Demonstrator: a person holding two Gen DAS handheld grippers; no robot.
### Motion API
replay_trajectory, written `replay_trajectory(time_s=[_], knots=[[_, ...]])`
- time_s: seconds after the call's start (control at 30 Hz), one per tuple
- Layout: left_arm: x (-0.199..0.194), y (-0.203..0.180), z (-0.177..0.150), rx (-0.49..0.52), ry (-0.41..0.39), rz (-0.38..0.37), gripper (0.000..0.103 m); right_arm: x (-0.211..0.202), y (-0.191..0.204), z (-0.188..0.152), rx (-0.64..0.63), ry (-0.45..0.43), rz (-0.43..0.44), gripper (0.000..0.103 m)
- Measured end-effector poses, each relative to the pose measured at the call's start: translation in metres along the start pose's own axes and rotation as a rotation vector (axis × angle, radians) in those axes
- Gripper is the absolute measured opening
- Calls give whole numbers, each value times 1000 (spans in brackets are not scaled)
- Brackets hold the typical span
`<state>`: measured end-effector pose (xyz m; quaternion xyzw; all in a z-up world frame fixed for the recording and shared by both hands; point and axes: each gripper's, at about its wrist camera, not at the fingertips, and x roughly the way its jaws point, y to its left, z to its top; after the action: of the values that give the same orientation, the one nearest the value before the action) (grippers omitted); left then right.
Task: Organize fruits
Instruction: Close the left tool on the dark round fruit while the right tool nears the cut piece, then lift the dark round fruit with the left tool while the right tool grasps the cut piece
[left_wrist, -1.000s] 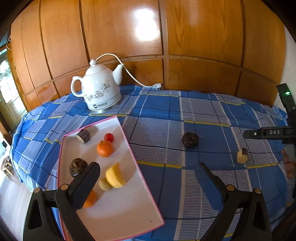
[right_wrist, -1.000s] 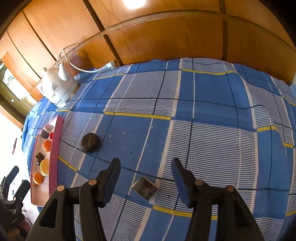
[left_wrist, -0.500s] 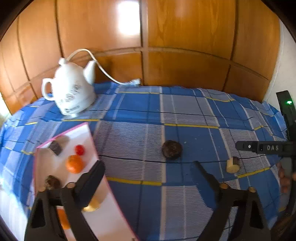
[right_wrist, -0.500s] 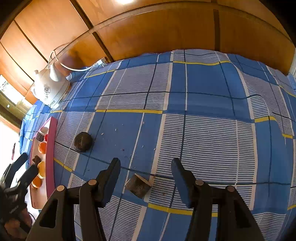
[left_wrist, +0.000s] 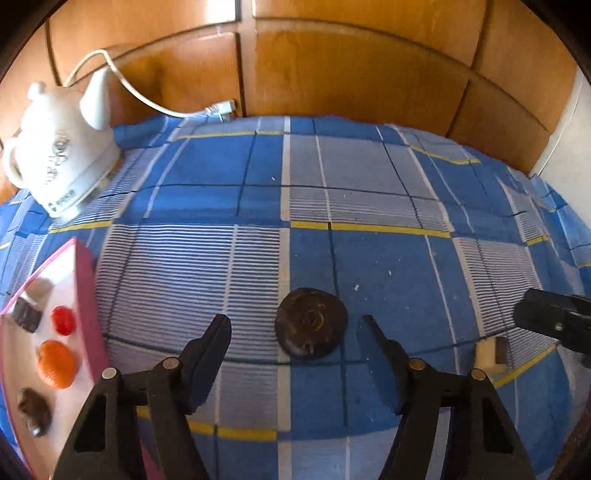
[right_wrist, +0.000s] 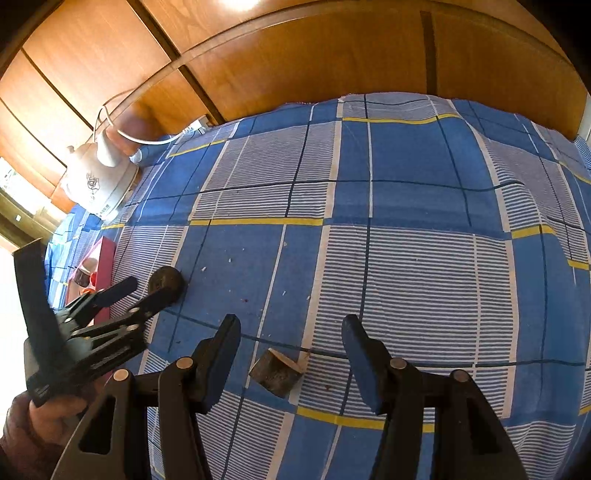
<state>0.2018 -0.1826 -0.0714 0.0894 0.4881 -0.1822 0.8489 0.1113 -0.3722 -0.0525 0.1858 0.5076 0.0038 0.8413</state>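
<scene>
A dark round fruit lies on the blue checked cloth, just ahead of and between the fingers of my open left gripper; it also shows in the right wrist view. A cut fruit piece with dark skin and pale flesh lies between the fingers of my open right gripper; in the left wrist view it sits at the right. The white tray with a pink rim holds an orange, a red cherry and dark pieces.
A white kettle with a white cord stands at the back left against the wooden panel wall. The left gripper shows in the right wrist view, held by a hand.
My left gripper has swung right from the tray and closed in on the dark round fruit. My right gripper has moved in slightly on the cut piece.
</scene>
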Motion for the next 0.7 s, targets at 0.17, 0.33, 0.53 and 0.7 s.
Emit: replay_trajectory(time_s=[0.17,0.33,0.53,0.7], knots=[[13,-3,0,-14,16,-40,45,4,1,0,-12,14,2,58],[-7,-3,-11,-33,-15,-53,45,21,16,-7,-99,88,-11,58],[-43,2,-30,-41,-67,-74,45,38,30,-18,-199,145,-63,58],[-74,6,-45,-47,-120,-62,45,44,35,-25,-255,160,-98,58]])
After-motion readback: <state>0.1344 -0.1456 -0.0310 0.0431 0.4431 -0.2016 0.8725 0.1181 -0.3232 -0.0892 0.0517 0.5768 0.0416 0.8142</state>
